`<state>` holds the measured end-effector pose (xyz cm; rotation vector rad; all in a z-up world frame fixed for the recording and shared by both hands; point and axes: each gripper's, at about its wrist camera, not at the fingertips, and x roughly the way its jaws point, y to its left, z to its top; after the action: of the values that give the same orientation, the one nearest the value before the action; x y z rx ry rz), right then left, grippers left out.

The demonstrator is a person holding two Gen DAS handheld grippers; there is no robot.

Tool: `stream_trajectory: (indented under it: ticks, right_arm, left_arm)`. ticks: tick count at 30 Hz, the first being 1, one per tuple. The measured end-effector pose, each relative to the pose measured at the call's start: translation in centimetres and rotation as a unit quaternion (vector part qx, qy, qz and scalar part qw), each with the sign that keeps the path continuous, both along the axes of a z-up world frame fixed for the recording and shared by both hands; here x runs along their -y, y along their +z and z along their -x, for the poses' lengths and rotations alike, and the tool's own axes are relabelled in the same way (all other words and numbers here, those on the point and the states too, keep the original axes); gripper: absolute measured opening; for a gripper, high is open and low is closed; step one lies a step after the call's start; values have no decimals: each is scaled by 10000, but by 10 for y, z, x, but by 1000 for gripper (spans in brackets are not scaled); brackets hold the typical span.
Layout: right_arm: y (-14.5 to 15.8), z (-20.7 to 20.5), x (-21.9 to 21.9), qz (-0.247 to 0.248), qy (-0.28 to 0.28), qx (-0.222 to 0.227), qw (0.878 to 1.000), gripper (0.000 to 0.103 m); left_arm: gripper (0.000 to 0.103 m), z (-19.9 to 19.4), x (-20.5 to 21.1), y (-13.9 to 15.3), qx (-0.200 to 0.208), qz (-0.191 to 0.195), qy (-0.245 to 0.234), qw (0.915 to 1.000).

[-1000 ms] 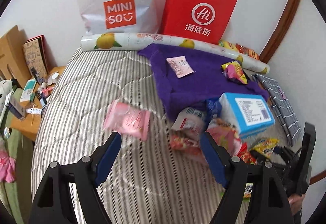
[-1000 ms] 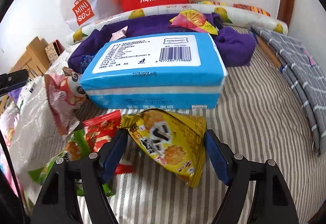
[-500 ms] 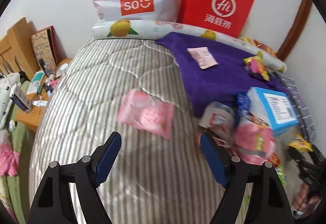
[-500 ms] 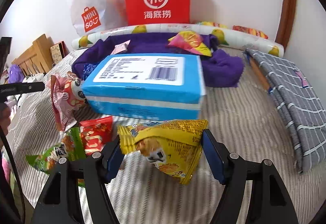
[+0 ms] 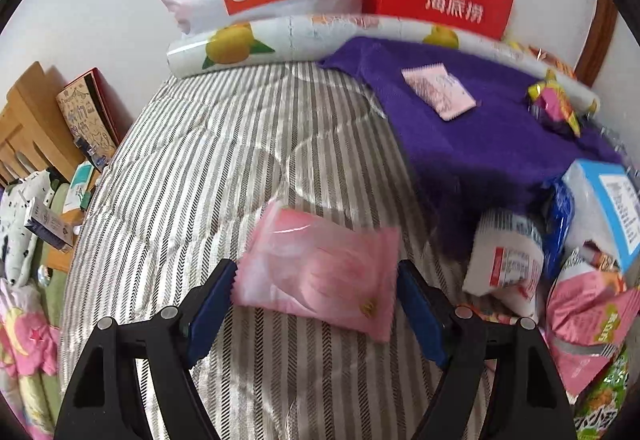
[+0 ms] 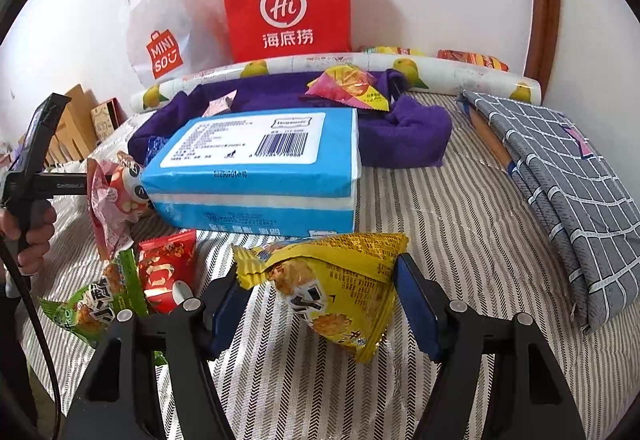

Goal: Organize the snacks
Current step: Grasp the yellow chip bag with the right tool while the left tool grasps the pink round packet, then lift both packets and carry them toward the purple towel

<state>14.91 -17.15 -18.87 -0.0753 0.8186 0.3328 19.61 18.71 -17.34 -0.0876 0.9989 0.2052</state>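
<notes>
Right tool: jaws have just been closing and the blue pads now press both ends of the yellow snack bag, long axis across the jaws, one corner hanging down over the striped bed. Left tool: jaws wide, straddling the pink packet, which lies flat on the bed, long axis roughly across the gap; cannot tell whether the pads touch it, no squeeze visible. Beside the yellow bag on its left: red packet and green packet, close together, then a pink crumpled bag. Just behind stands the blue tissue pack, label up, blocking the way forward. Beyond it the purple towel carries a small pink sachet and a pink-yellow packet. Grey checked cloth lies folded to the right. At the wall: lemon-print roll, red paper bag, white Miniso bag.
</notes>
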Motion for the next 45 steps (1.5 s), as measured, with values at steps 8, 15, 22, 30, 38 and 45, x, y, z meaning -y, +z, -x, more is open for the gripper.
stream_trajectory:
  ticks: [8,15,22,30,38,45]
  right_arm:
    - [-2,-1,-2,37,31,-66,10000,70]
    - [2,7,1,16,-84,-98,9999,69]
    - [28,26,4,21,-109,106,9999,68]
    - [64,41,6,7,-143,402,9991,68]
    - [87,38,16,-255,-194,489,9983,68]
    - [100,23,14,-387,-239,513,9976,68]
  left_arm:
    - [49,10,-10,10,203,459,36,9987]
    - [47,32,3,40,453,603,-161,9970]
    - [48,52,42,74,708,793,-602,9925]
    - [48,60,92,89,677,1049,-1132,9857]
    - [48,54,113,108,812,1025,-1302,9828]
    - [48,45,119,118,886,1105,-1319,9811]
